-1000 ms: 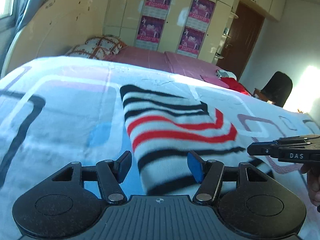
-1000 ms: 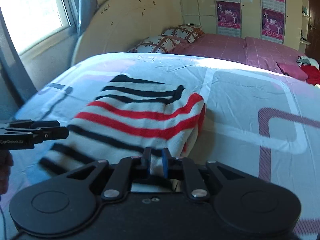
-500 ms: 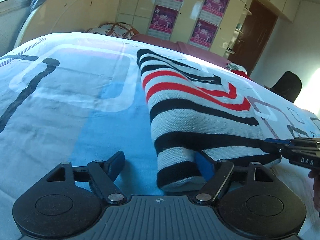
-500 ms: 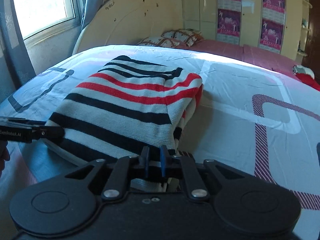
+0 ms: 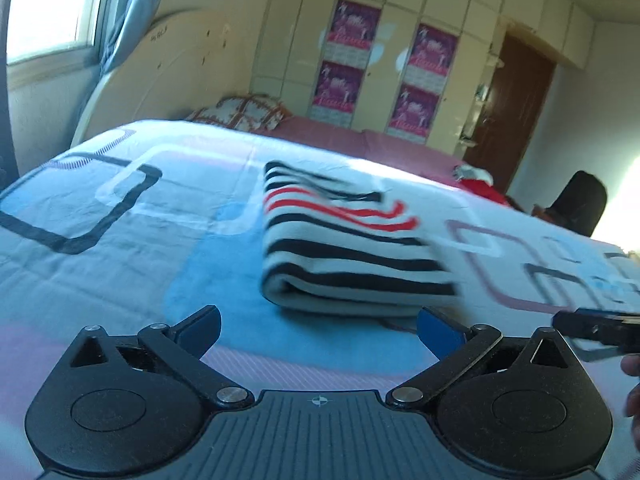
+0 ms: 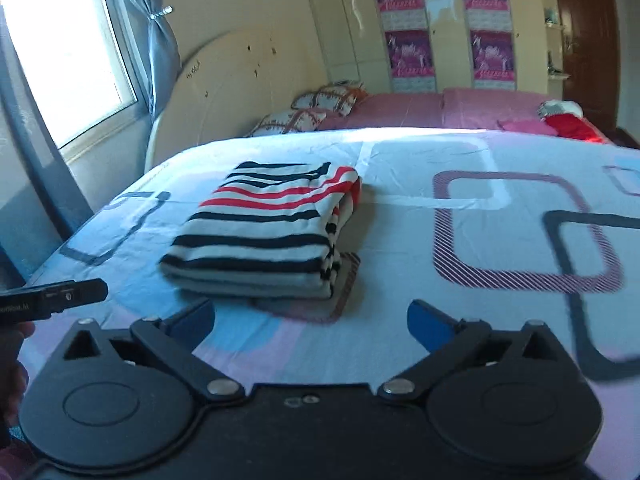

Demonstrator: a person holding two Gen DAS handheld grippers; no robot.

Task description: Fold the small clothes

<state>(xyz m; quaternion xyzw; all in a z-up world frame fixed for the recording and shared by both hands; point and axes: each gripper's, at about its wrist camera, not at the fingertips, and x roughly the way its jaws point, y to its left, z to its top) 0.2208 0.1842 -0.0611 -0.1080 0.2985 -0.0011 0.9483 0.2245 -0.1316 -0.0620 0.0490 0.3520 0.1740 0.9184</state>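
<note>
Knitted striped garment (image 6: 260, 236), matt cotton bedsheet (image 6: 400, 208), glossy wardrobe doors (image 6: 352, 20), paper posters (image 6: 408, 54)

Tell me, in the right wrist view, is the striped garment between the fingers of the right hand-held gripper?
No, the striped garment lies folded on the bed, beyond the open right hand-held gripper.

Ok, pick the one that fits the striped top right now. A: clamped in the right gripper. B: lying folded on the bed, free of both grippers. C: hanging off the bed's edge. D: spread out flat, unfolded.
B: the striped top lies folded on the bed, with the right gripper and left gripper both open and short of it.
</note>
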